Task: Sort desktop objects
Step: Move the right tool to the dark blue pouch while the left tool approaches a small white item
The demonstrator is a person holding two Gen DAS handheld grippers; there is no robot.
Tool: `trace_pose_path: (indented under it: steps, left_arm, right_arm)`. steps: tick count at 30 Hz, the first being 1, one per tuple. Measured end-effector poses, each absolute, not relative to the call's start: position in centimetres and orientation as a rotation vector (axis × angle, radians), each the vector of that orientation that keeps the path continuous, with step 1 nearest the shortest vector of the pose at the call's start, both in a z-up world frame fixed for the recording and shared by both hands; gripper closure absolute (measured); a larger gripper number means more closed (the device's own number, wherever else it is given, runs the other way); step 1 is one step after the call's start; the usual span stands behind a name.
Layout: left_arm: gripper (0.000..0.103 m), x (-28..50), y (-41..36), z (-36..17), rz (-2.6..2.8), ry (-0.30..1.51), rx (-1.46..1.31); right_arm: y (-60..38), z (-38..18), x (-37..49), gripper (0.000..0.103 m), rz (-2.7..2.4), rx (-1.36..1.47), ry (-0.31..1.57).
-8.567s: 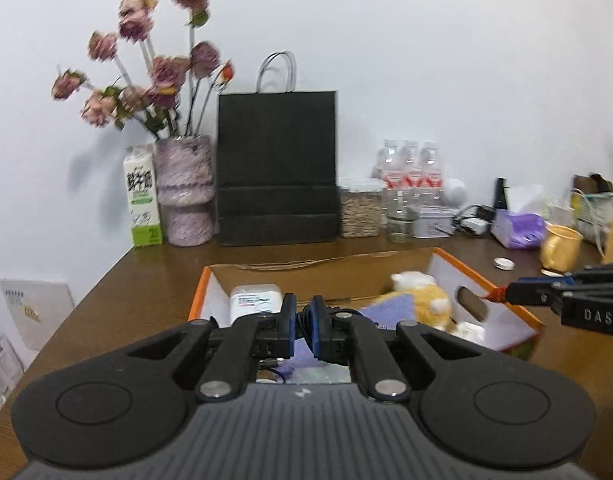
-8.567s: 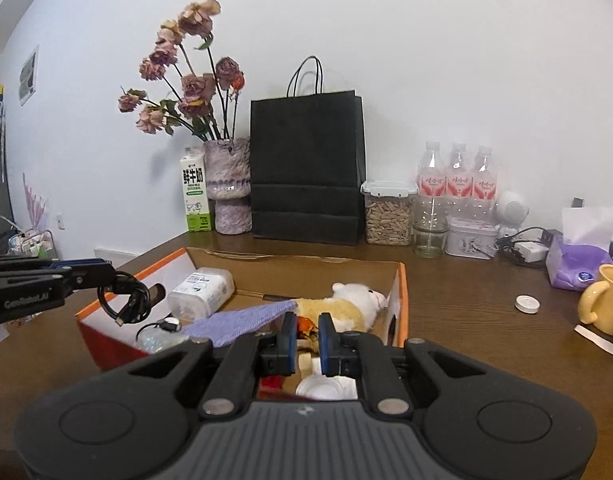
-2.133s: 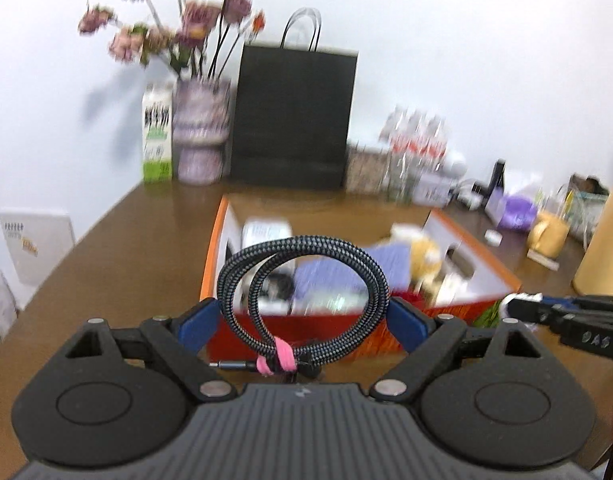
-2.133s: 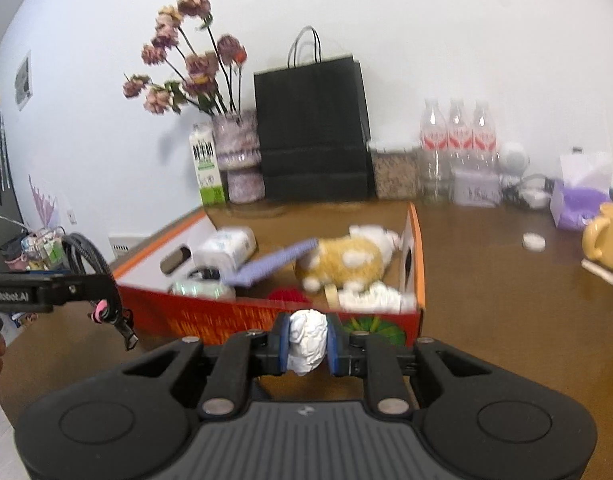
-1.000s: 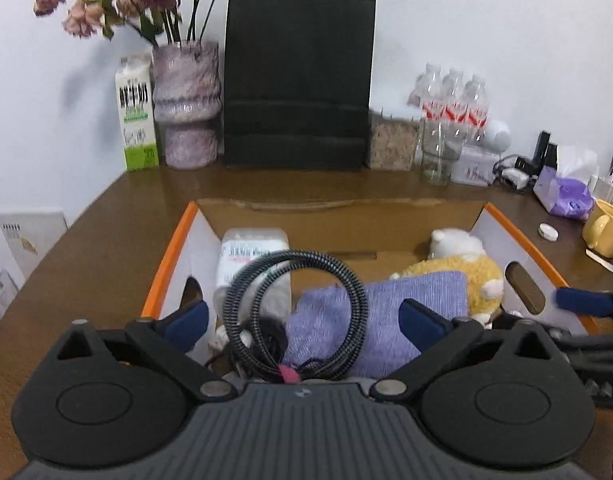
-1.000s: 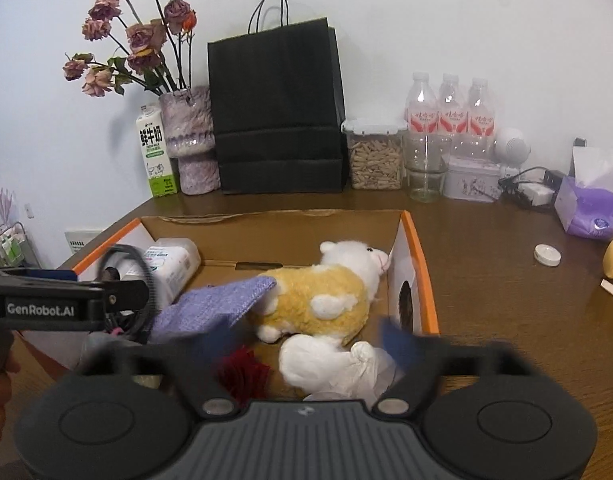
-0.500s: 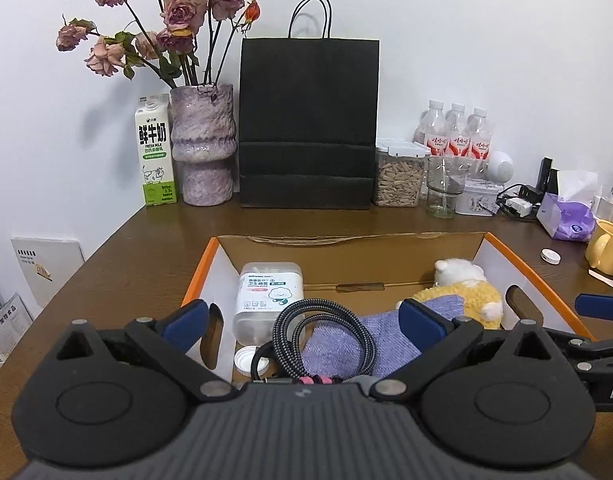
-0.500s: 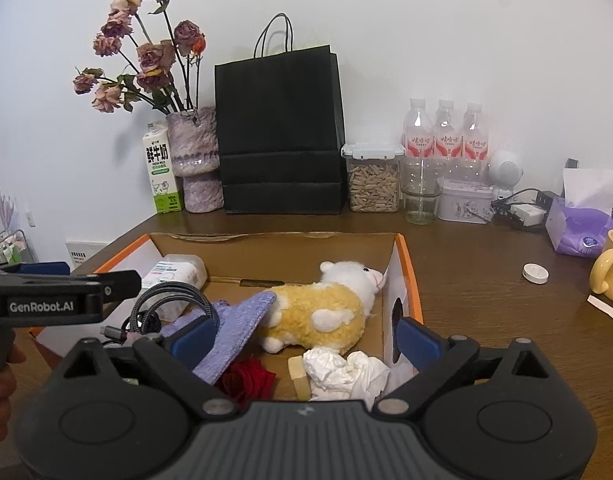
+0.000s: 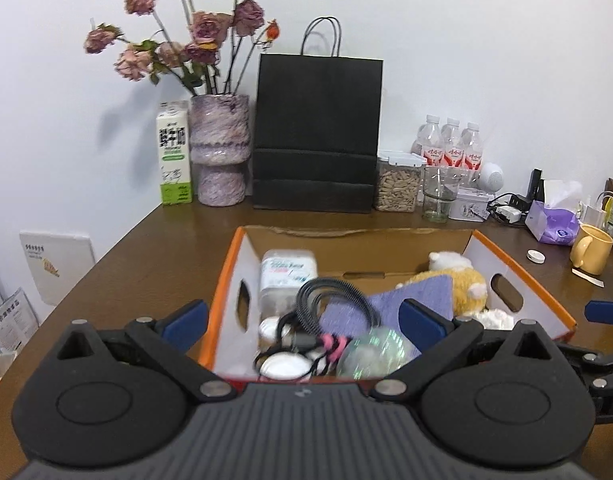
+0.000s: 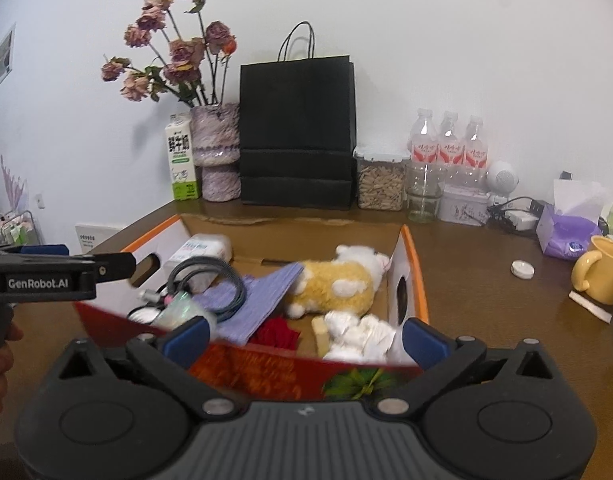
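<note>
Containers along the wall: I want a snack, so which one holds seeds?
The clear lidded container right of the black paper bag; the water bottles hold none.

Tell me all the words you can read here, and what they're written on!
"GenRobot.AI": on the left gripper's black side.
Milk carton: big dark characters, too blurred to read.
White tub in the box: label too blurred.
Water bottles: red labels too small.
White booklet by the wall: print too small.

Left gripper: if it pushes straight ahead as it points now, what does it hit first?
Probably the coiled cable in the box. The open left gripper aims down at it. Depth is unclear.
</note>
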State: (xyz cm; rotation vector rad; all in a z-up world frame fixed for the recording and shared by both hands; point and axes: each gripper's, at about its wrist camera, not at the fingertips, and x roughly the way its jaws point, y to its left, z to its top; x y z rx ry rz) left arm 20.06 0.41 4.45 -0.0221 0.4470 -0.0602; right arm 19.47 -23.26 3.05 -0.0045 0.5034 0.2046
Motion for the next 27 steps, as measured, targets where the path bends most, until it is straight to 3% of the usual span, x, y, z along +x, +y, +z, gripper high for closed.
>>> trace_pose_path:
  steps: [18, 27]
  left_arm:
    - [0.0, 14.4, 6.3, 0.5, -0.025, 0.522, -0.048]
    - [0.0, 14.0, 7.7, -0.6, -0.05, 0.542, -0.081]
  right_arm:
    - [-17.8, -1.9, 16.4, 0.0, 0.2, 0.024, 0.731]
    - [-13.9, -3.2, 16.9, 0.0, 0.135, -0.141, 0.754]
